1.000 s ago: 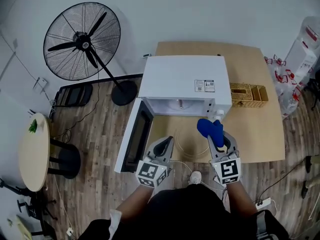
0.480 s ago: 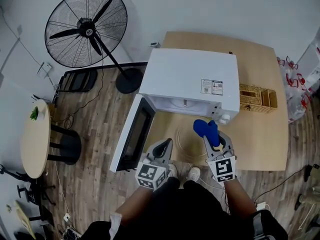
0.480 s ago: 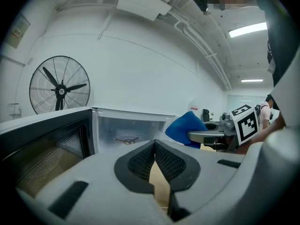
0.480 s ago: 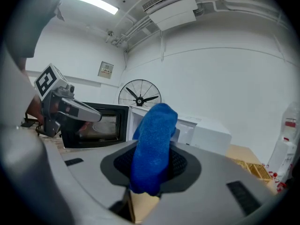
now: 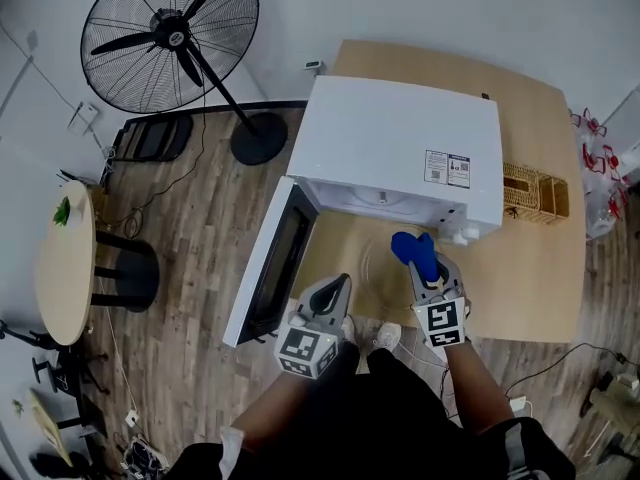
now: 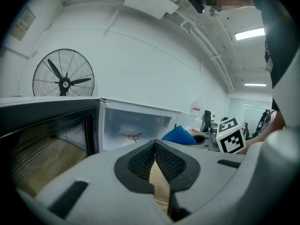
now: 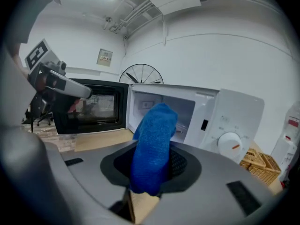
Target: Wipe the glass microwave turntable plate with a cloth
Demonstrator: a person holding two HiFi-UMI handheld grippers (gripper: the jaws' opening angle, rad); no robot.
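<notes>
Right claw point(image 5: 423, 267), clamped on blue cloth point(image 5: 414, 249), hangs over glass turntable plate point(image 5: 377, 270) lying on bench point(image 5: 520, 268) beneath it; left claw point(image 6: 154, 159), alongside, closed on nothing; wiping apparently about to begin, next needing cloth pressed down onto glass.

Person: black top point(image 5: 390, 418), white shoes point(image 5: 386, 337) just fwd of black top. Left gripper point(image 5: 338, 283) & right gripper point(image 5: 428, 273): grey plastic shells, black mesh pads point(image 6: 140, 163), each w/ a cube point(image 5: 305, 351) of b/w square markers at end nearest black top.
</notes>
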